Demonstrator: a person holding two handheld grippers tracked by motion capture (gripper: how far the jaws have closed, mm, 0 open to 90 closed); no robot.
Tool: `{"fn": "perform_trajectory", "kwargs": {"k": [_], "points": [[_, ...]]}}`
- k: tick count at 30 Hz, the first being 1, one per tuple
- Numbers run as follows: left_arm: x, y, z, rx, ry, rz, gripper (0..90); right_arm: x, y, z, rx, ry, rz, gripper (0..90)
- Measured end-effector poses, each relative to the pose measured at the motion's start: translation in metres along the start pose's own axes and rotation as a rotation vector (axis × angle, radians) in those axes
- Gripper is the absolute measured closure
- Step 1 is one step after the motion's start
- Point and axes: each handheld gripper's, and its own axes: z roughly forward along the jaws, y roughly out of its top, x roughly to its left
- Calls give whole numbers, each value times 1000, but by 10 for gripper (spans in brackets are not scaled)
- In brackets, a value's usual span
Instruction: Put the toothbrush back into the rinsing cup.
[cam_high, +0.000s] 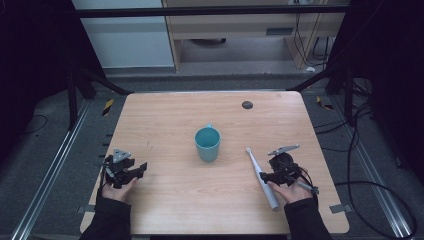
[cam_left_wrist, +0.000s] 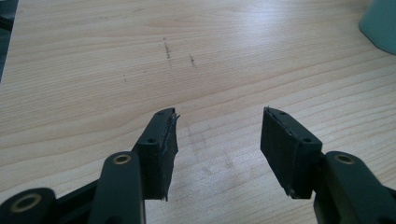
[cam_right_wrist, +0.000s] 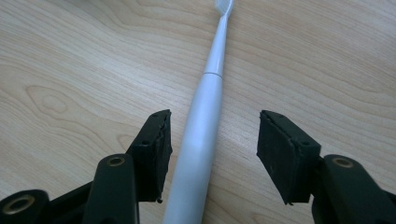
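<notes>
In the high view the wooden bench (cam_high: 170, 200) carries a teal cup (cam_high: 207, 143) at mid-frame, upright, with its handle turned away and mostly hidden behind the rim. A white toothbrush (cam_high: 262, 176) lies flat at lower right, head toward the cup but well apart from it. The right gripper (cam_high: 267, 176) sits over the handle's middle, held by a hand whose sleeve is cut off by the bottom edge; how wide its fingers stand is hard to make out here. The left gripper (cam_high: 137, 170) rests at lower left, away from both things. A small dark disc (cam_high: 247, 105) lies near the far edge.

In the left gripper view the two black fingers (cam_left_wrist: 156, 154) stand wide over bare wood, nothing between them. A corner of the cup (cam_left_wrist: 380, 23) is cut off at upper right.

In the right gripper view the fingers (cam_right_wrist: 154, 154) stand apart with the toothbrush (cam_right_wrist: 201, 135) running up between them, close to the left one at lower centre; the pads are not pressing on it. Its bristled head is cut off by the top edge, and its butt end passes out at the bottom.
</notes>
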Motion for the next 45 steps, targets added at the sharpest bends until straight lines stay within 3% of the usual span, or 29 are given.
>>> {"fn": "perform_trajectory", "kwargs": {"k": [4,7,11,22,26,41,45], "points": [[1,0,1,5,0,0,451,0,5,6,53,-3,3,447],[0,0,1,7,0,2,451,0,7,8,63,1,-3,454],[0,0,1,5,-2,3,450,1,11,14,108,24,27,476],[0,0,2,10,-4,5,449,3,13,26,206,27,-16,533],[0,0,2,11,-5,4,449,3,14,31,241,19,-8,533],[0,0,2,12,-4,5,449,6,15,42,288,19,-16,600],[0,0,2,13,-4,5,449,7,15,44,302,-1,-18,627]]}}
